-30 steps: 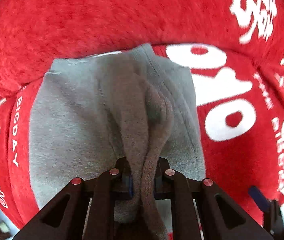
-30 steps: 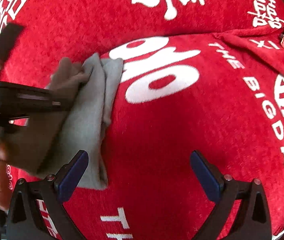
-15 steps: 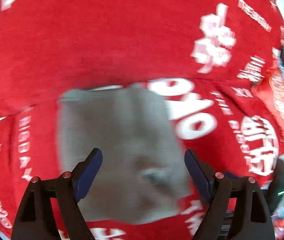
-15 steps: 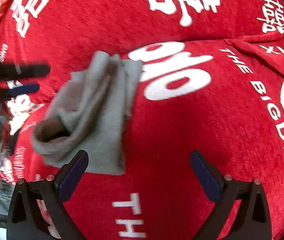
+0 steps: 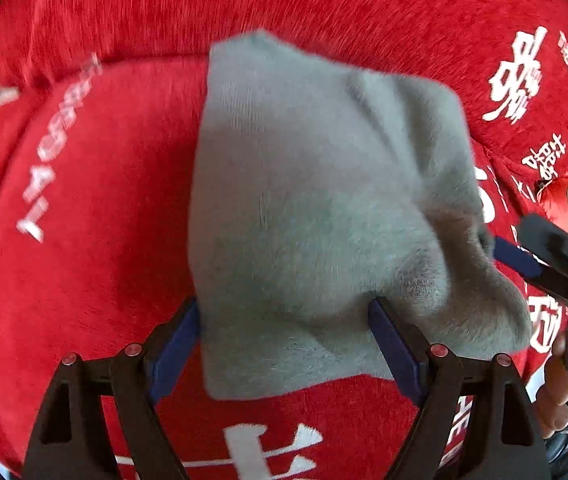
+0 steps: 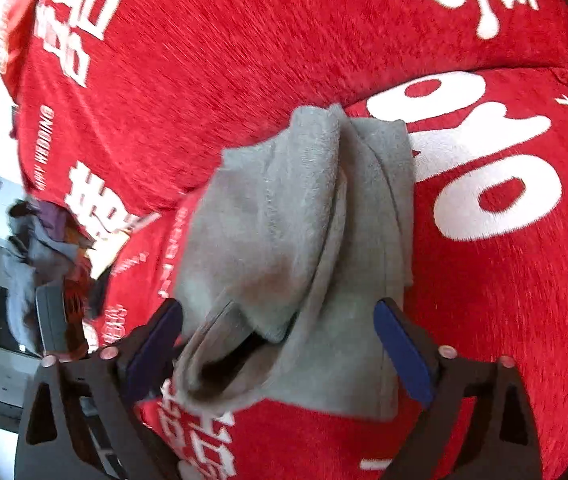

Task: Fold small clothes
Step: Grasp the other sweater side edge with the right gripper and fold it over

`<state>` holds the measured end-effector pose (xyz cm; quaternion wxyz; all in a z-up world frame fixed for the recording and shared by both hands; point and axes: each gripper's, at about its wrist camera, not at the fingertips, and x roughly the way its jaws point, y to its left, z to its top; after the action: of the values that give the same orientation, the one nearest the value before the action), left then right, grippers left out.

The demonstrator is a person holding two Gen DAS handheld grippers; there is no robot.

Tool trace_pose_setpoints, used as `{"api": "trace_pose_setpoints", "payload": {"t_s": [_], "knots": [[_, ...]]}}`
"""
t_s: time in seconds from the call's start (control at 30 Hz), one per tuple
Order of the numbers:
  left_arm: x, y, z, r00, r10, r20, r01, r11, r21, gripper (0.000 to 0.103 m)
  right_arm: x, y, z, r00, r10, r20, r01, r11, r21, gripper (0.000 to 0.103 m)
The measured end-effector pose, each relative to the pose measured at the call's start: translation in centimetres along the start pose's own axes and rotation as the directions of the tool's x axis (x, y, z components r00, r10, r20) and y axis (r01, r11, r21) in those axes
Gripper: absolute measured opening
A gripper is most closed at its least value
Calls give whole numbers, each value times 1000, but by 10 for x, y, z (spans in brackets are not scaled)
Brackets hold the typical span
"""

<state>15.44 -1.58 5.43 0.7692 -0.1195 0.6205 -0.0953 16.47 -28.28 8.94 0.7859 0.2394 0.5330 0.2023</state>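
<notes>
Left tool angled steeply down, wide over grey garment; right tool closing, garment between.

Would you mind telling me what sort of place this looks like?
Probably a home: a sofa or bed draped in a red plush cover printed with white characters, a grey garment on it, and a clothes heap beside it.

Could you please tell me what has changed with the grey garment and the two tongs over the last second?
The left tongs let go of the grey garment, which dropped onto the red cover, and now stand open over it. The right tongs swung left over the garment; their jaws are closing, fabric between them, not pressed. The garment stayed in place, still loosely folded.
</notes>
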Motion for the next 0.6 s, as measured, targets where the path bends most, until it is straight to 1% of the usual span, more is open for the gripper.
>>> {"api": "trace_pose_setpoints", "payload": {"t_s": [0.07, 0.13, 0.23, 0.27, 0.3, 0.33, 0.37, 0.4, 0.47, 0.53, 0.57, 0.6], "knots": [[7, 1, -4, 1000, -15, -8, 15, 1000, -5, 85, 12, 4, 4, 999, -39, -38, 38, 999, -15, 92], [7, 1, -6, 1000, -31, -4, 31, 999, -8, 85, 19, 3, 6, 998, -44, -54, 44, 999, -3, 89], [8, 4, -4, 998, -62, -13, 62, 998, -26, 85, 28, 0, 10, 998, 27, -57, -25, 998, 49, 87], [9, 5, -3, 997, -72, -18, 71, 997, -34, 85, 31, -2, 11, 998, 33, -56, -29, 997, 65, 76], [8, 5, -2, 997, -77, -24, 77, 996, -36, 85, 35, -3, 13, 998, 30, -62, -25, 997, 75, 63], [7, 5, -2, 996, -82, -28, 80, 996, -36, 85, 43, -3, 15, 996, 12, -94, -5, 997, 73, 26], [6, 5, -1, 996, -89, -31, 88, 995, -36, 85, 47, -2, 16, 993, -20, -114, 27, 998, 64, 13], [2, 3, 0, 994, -106, -29, 105, 994, -30, 85, 45, 3, 17, 991, -61, -117, 66, 997, 39, 13], [-7, 1, 0, 990, -140, -21, 140, 990, -18, 85, 31, 15, 19, 993, -96, -74, 93, 995, -34, 13], [-12, -4, 2, 983, -184, -14, 184, 983, -5, 85, 11, 20, 21, 995, -96, -25, 94, 994, -57, 13], [-12, -7, 1, 981, -192, -11, 192, 981, 6, 85, 3, 17, 22, 996, -93, -4, 92, 994, -52, 13], [-9, -12, 1, 983, -181, -17, 181, 983, 27, 85, 1, 12, 23, 994, -108, 4, 108, 993, -45, 13]]}}
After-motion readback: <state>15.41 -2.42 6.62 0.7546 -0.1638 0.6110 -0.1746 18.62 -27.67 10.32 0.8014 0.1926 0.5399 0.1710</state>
